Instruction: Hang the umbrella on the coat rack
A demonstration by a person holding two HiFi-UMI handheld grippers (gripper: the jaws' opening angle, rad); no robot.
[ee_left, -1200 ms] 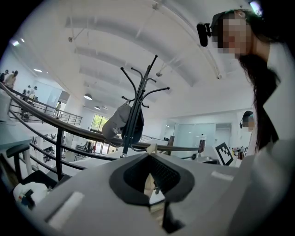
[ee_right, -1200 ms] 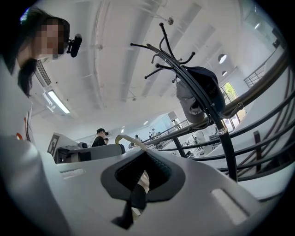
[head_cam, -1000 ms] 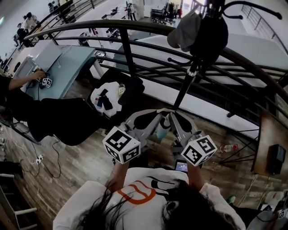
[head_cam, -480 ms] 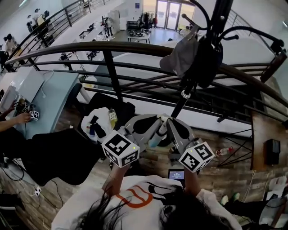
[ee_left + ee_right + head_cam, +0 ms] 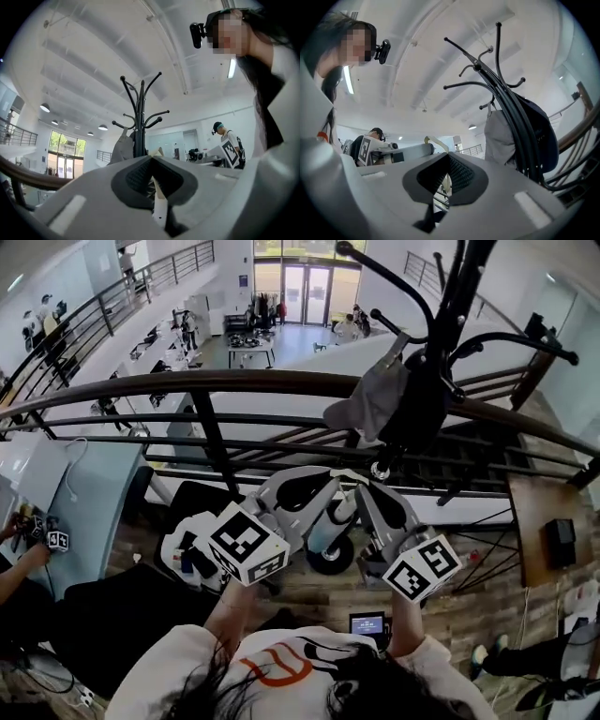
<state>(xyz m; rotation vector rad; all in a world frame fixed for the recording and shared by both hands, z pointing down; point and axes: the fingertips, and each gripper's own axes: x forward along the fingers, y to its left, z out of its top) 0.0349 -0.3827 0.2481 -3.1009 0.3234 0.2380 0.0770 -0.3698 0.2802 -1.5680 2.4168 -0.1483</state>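
Grippers: both are raised side by side, tips drawn in towards each other in front of the coat rack.
Left gripper: jaws are seen nearly together in its own view, pinched on a thin cream part of the umbrella.
Right gripper: jaws are drawn in on a cream part of the umbrella too; a slim gap is left between the dark pads.
Strap: a cream loop is seen arching up past the right gripper's tips, just beside the left gripper's body.
Umbrella position: a pale blue body is seen in the head view, hung under the meeting tips, between the two grippers.
Umbrella axis: the long axis is pointed down towards the floor; the lower end cannot be made out.
Coat rack: it stands upright, just beyond the tips and to their right, pole slim and black.
Hooks taken: a grey cap and a dark bag are hung on the middle of the rack.
Open room: the curved upper hooks are bare, well above the tips.
Edges: a dark railing is run across just behind the rack; a wooden table is set off to the right.
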